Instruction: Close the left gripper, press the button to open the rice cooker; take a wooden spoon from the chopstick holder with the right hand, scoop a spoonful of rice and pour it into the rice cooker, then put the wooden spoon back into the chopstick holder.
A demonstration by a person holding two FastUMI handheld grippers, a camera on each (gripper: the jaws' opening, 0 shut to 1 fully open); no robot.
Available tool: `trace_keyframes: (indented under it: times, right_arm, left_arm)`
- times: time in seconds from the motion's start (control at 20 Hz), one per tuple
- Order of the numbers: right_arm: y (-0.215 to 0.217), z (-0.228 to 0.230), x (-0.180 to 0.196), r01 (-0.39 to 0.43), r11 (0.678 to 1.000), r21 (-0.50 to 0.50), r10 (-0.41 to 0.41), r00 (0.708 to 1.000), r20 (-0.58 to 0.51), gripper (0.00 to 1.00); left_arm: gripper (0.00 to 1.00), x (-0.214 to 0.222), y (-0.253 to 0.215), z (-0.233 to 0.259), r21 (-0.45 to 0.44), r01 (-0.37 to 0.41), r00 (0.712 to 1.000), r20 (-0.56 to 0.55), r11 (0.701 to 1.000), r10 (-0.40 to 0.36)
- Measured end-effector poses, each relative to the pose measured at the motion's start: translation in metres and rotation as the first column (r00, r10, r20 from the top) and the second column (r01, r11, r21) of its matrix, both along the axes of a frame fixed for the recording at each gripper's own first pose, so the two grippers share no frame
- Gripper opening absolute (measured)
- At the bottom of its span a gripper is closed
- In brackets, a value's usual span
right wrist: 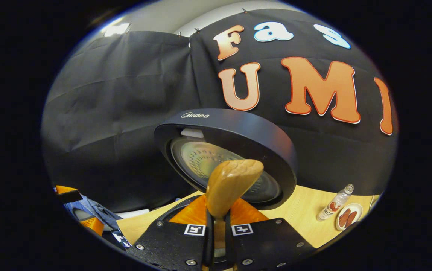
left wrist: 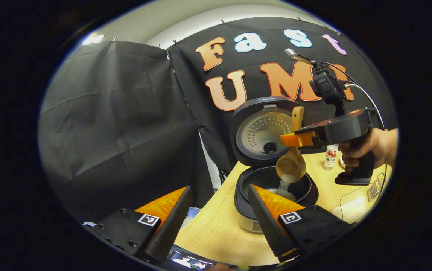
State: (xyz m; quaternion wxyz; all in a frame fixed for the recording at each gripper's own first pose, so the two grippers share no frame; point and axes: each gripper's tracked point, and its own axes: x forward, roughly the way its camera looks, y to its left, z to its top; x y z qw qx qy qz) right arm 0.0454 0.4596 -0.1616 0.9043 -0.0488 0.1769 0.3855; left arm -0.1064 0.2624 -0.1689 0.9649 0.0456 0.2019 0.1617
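The rice cooker [left wrist: 272, 177] stands on the wooden worktop [left wrist: 216, 229] near its back edge, close against the booth's cloth wall; its lid [left wrist: 263, 128] is raised upright, inner plate facing forward; the pot below is open with a small mound of rice [left wrist: 284, 192] inside.

Right gripper [left wrist: 295, 140]: seen from the left gripper view, it is held level above the open pot, fingers pointing toward the lid; a hand [left wrist: 366, 148] wraps the pistol-style handle from the right, knuckles forward, the handle hanging straight down; the fingers are clamped narrow on the handle of the wooden spoon [left wrist: 292, 162]; the spoon hangs near vertical, bowl downward over the pot, and grains are falling from the bowl into the cooker. In the right gripper view, the two fingers [right wrist: 205, 241] stand close together with the spoon's handle end [right wrist: 231, 184] rising between them, both pressing on it; the lid sits directly ahead.

Left gripper [left wrist: 216, 222]: held back from the cooker over the worktop's near edge, its fingers spread wide with nothing between them; the right finger [left wrist: 272, 222] overlaps the cooker's front in that view; contact cannot be judged.

A small bottle [right wrist: 334, 205] and a small plate [right wrist: 347, 216] stand toward the worktop's right back corner, well apart from the cooker.
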Motion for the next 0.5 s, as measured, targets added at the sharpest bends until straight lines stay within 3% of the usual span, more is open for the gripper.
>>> trace_keyframes:
  times: [0.05, 0.1, 0.25, 0.3, 0.5]
  right_arm:
    - [-0.001, -0.001, 0.001, -0.003, 1.0, -0.012, 0.003, 1.0, 0.014, 0.11]
    - [-0.002, -0.001, 0.001, -0.006, 1.0, -0.023, 0.007, 1.0, 0.027, 0.11]
    - [-0.001, 0.002, -0.003, -0.03, 0.999, -0.042, 0.033, 0.997, 0.067, 0.11]
    - [0.0, 0.003, -0.005, -0.042, 0.998, -0.05, 0.045, 0.996, 0.079, 0.11]
    - [0.004, 0.005, -0.015, -0.095, 0.992, -0.085, 0.106, 0.984, 0.146, 0.11]
  left_arm:
    - [0.94, 0.0, -0.001, 0.001, 0.002, 0.001, 1.0, 0.001, 1.0, -0.001]
    - [1.0, 0.0, -0.001, 0.001, 0.004, 0.003, 1.0, 0.002, 1.0, -0.003]
    - [1.0, 0.002, -0.003, 0.003, 0.007, 0.009, 1.0, 0.002, 1.0, -0.009]
    - [0.94, 0.003, -0.003, 0.003, 0.008, 0.011, 1.0, 0.002, 1.0, -0.011]
    - [0.94, 0.004, -0.008, 0.004, 0.009, 0.017, 1.0, -0.004, 1.0, -0.017]
